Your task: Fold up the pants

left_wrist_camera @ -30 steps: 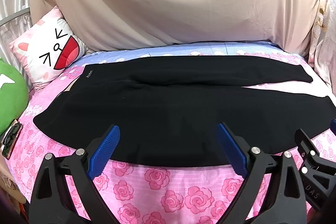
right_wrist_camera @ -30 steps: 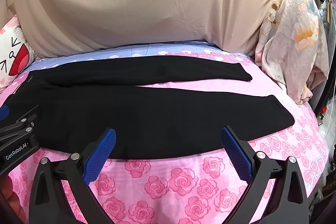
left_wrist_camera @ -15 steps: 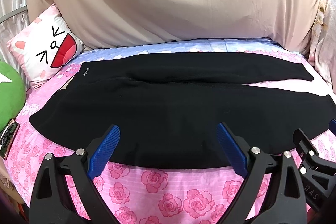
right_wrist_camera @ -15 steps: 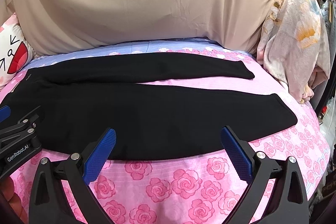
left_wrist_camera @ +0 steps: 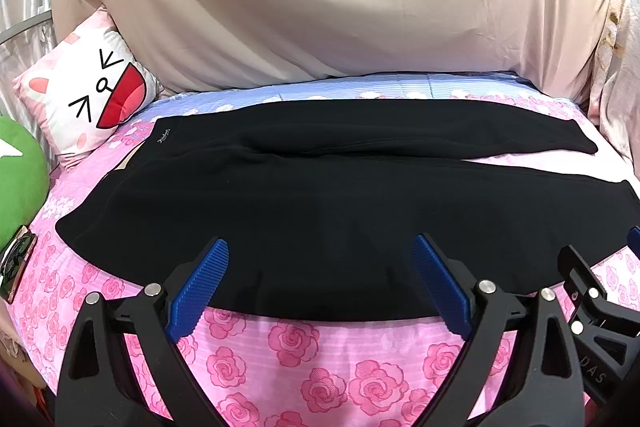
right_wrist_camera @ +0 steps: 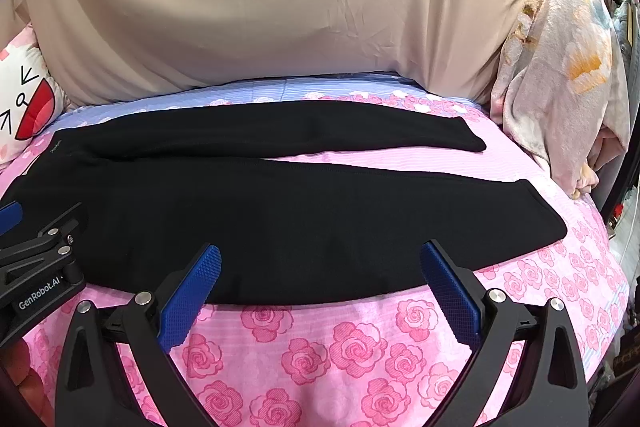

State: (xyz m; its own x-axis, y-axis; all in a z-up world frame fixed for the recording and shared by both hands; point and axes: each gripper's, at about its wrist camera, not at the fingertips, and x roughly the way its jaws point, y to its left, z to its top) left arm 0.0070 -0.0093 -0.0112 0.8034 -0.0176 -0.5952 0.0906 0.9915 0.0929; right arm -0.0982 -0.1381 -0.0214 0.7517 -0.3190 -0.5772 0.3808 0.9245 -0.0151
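Black pants lie flat across a pink rose-print bed, waistband to the left, both legs running right in a narrow V. They also show in the right wrist view. My left gripper is open and empty, its blue pads over the near edge of the pants' seat and thigh. My right gripper is open and empty over the near edge of the near leg. The leg cuffs lie to the right. Each gripper shows at the edge of the other's view.
A cat-face cushion and a green plush sit at the left. A beige sheet hangs behind the bed. A floral blanket is piled at the right. A small dark object lies at the bed's left edge.
Both grippers have moved forward towards the pants; the near edge of the pants now lies between the pads of each. Jaws stay open.
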